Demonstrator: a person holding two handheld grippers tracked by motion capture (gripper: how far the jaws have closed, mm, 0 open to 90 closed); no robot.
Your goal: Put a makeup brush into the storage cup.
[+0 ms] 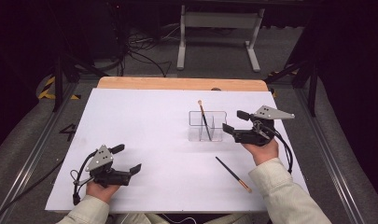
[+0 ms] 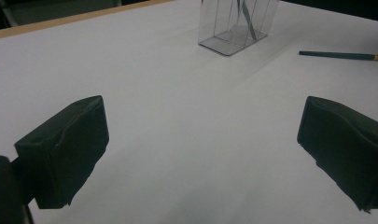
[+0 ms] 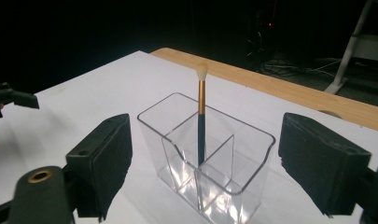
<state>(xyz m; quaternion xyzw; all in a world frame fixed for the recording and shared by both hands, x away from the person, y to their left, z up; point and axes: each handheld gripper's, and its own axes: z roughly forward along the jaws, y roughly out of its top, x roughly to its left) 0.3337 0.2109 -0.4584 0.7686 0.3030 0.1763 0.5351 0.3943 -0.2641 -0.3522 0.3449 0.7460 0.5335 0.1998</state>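
A clear plastic organiser [image 1: 214, 126] with several compartments stands right of the middle of the white board. A dark-handled makeup brush [image 1: 203, 116] with a gold ferrule and pale tip stands upright in it [image 3: 201, 98]. A second brush [image 1: 233, 174] lies flat on the board nearer the person [image 2: 340, 56]. My right gripper [image 1: 234, 121] hovers just right of the organiser [image 3: 242, 186], open, with nothing between its pads. My left gripper [image 1: 127, 158] rests at the board's near left, open and empty [image 2: 203, 140], facing the organiser [image 2: 233, 28].
The white board [image 1: 144, 121] lies on a wooden table whose far edge [image 1: 177, 84] shows beyond it. A white metal stand [image 1: 214, 32] and cables sit on the floor behind. Dark rails run along both sides of the table.
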